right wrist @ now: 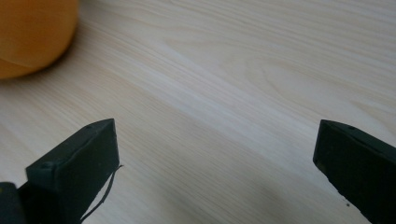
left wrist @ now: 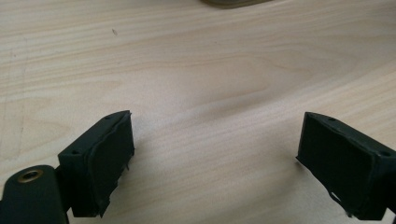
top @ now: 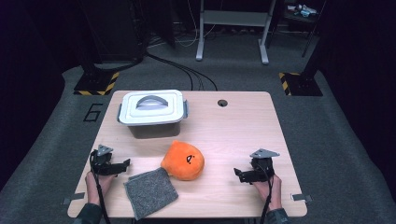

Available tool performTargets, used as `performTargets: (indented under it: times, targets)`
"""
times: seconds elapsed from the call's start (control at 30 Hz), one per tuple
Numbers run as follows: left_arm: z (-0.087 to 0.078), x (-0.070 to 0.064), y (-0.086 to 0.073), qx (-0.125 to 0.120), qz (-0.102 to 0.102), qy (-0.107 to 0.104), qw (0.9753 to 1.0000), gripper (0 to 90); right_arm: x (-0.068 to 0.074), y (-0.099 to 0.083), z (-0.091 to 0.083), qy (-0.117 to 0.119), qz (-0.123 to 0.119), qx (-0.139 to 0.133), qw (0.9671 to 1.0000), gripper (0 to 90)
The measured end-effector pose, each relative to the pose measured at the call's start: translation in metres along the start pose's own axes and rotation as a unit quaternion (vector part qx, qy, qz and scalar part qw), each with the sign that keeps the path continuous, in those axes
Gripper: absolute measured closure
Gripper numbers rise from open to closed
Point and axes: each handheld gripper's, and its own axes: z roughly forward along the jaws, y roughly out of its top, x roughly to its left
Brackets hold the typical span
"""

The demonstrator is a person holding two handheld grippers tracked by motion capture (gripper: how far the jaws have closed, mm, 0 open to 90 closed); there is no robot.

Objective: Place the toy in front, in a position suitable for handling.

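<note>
A light wooden table (top: pixel 243 126) is seen from above, with a small round cable hole (top: pixel 222 102) near its far edge. At the far left of the tabletop a grey storage box with a white lid (top: pixel 152 113) is placed, its lid seated and the grey handle lying flat. An orange plush toy (top: pixel 183 161) is found near the centre of the near half, resting on the wood. A grey cloth (top: pixel 151 192) is laid flat just left of and nearer than the toy, one corner touching or almost touching it.

The left gripper (top: pixel 125 164) is held low at the table's near left, pointed towards the toy and cloth. In its own view the jaws are spread wide, with only bare wood between them; nothing is gripped or touched.

The right gripper (top: pixel 238 174) is held at the near right, pointed left towards the toy and well apart from it. Its jaws are likewise parted wide over bare wood, holding nothing.
</note>
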Motion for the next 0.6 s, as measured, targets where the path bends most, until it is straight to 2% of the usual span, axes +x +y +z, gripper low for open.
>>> performTargets:
  times: [0.03,0.1,0.17,0.33,0.43,0.6]
  targets:
    - [0.001,-0.001,0.001,-0.001,0.003,0.004,1.0000,10.4,0.007,0.006,0.000,0.012,-0.009,-0.001,0.9999,0.0]
    - [0.002,-0.002,0.001,0.003,0.009,0.007,0.9999,10.4,0.009,0.008,0.000,0.016,-0.013,-0.002,0.9998,0.0]
    - [0.002,-0.002,0.001,0.004,0.010,0.005,0.9999,10.3,0.016,0.015,0.001,0.031,-0.021,-0.008,0.9993,0.0]
    - [0.002,-0.001,0.001,0.003,0.012,0.003,0.9999,10.3,0.029,0.027,0.004,0.050,-0.032,-0.013,0.9981,0.0]
    - [0.002,-0.001,0.001,0.004,0.012,0.002,0.9999,10.3,0.045,0.040,0.010,0.073,-0.047,-0.017,0.9961,0.0]
    - [0.002,-0.002,0.001,0.005,0.016,-0.003,0.9999,10.3,0.058,0.053,0.016,0.088,-0.062,-0.016,0.9940,0.0]
